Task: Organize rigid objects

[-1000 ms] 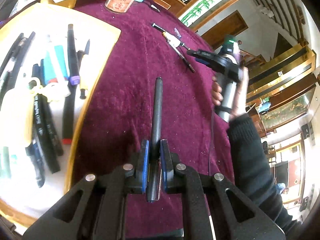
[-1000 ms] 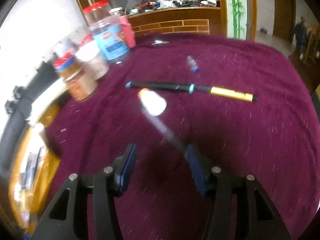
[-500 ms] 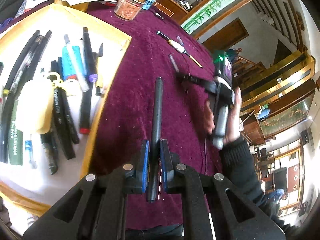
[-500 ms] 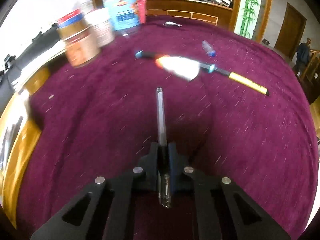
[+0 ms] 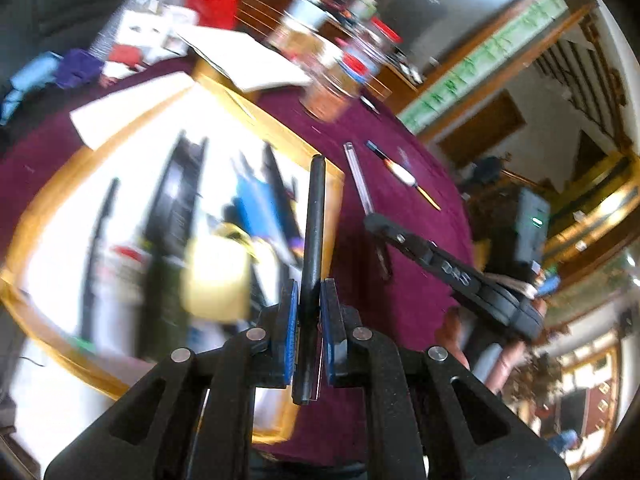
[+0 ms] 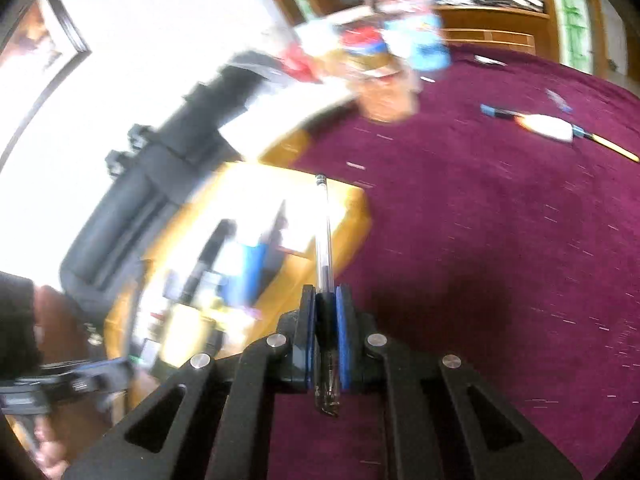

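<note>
Between each tool's pads, black pen (image 5: 314,240) and clear pen (image 6: 325,240) lengthwise, forward

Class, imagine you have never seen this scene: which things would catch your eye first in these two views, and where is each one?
First, the left gripper shut on a black pen pointing over the wooden tray's edge, and the right gripper shut on a clear pen aimed at that tray. Next, the bright tray packed with blurred pens, left of the maroon cloth. Far off on the cloth lies a yellow-ended pen.
</note>
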The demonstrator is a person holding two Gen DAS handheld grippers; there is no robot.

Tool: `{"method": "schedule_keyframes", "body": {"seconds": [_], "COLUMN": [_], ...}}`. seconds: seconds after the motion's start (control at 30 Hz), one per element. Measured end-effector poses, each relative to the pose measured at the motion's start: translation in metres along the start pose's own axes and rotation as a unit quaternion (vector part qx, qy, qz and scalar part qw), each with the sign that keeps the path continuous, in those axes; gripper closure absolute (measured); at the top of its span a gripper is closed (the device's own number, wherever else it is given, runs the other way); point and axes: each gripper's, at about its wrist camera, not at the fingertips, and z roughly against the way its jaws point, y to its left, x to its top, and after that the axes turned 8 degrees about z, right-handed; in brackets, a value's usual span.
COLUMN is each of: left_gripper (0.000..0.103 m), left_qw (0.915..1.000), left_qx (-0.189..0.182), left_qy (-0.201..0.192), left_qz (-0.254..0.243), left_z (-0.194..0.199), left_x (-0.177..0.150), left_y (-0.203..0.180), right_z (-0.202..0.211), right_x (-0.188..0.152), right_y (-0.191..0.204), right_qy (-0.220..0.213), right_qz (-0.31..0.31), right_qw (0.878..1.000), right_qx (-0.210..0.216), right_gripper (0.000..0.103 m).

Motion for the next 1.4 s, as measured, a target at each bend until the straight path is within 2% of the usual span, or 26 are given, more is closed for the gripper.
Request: {"method": "schedule_keyframes", "body": {"seconds": [0.1, 0.23, 0.37, 0.47, 0.63, 0.73, 0.83, 0.93, 1.0, 1.03, 1.17, 1.27, 1.4], "left_gripper": [0.094, 0.094, 0.094, 0.094, 0.094, 0.094, 0.093, 0.080, 0.058, 0.054, 0.052, 0.048, 0.035], "left_qw": [0.9995, 0.9961, 0.9920, 0.9844, 0.9778, 0.9721, 0.9702, 0.9661, 0.9638, 0.9634, 0.9601, 0.9593, 0.9584], "left_qx": [0.024, 0.083, 0.124, 0.171, 0.204, 0.224, 0.229, 0.238, 0.241, 0.240, 0.247, 0.248, 0.249], "left_qy": [-0.017, -0.028, -0.024, -0.037, -0.038, -0.055, -0.066, -0.082, -0.097, -0.103, -0.115, -0.123, -0.130], "left_qz": [0.010, 0.007, -0.002, -0.015, -0.031, -0.043, -0.046, -0.058, -0.061, -0.062, -0.064, -0.056, -0.052], "left_z": [0.003, -0.013, -0.039, -0.056, -0.071, -0.070, -0.065, -0.059, -0.053, -0.050, -0.043, -0.036, -0.020], "left_x": [0.020, 0.044, 0.059, 0.062, 0.056, 0.050, 0.049, 0.044, 0.041, 0.040, 0.036, 0.034, 0.027], "left_y": [0.012, 0.024, 0.029, 0.028, 0.027, 0.025, 0.023, 0.019, 0.017, 0.017, 0.014, 0.015, 0.014], "right_z": [-0.031, -0.066, -0.084, -0.084, -0.085, -0.085, -0.085, -0.085, -0.086, -0.086, -0.082, -0.077, -0.068], "right_x": [0.014, 0.012, -0.006, -0.006, -0.006, -0.005, -0.005, -0.006, -0.007, -0.008, -0.009, -0.011, -0.012], "right_y": [0.026, 0.044, 0.043, 0.049, 0.051, 0.049, 0.049, 0.050, 0.052, 0.053, 0.058, 0.059, 0.060], "right_qy": [0.003, -0.005, 0.016, 0.013, 0.009, 0.007, 0.003, 0.001, 0.002, 0.001, -0.010, -0.022, -0.034], "right_qz": [0.006, 0.011, 0.005, 0.019, 0.039, 0.035, 0.034, 0.036, 0.038, 0.039, 0.045, 0.045, 0.048], "right_qw": [1.000, 0.999, 0.999, 0.999, 0.999, 0.999, 0.999, 0.999, 0.999, 0.999, 0.999, 0.998, 0.998], "right_qx": [0.026, 0.050, 0.044, 0.034, 0.013, 0.011, 0.006, 0.007, 0.015, 0.016, 0.024, 0.025, 0.025], "right_gripper": [0.094, 0.094, 0.094, 0.094, 0.094, 0.094, 0.093, 0.093, 0.093, 0.093, 0.091, 0.080, 0.066]}}
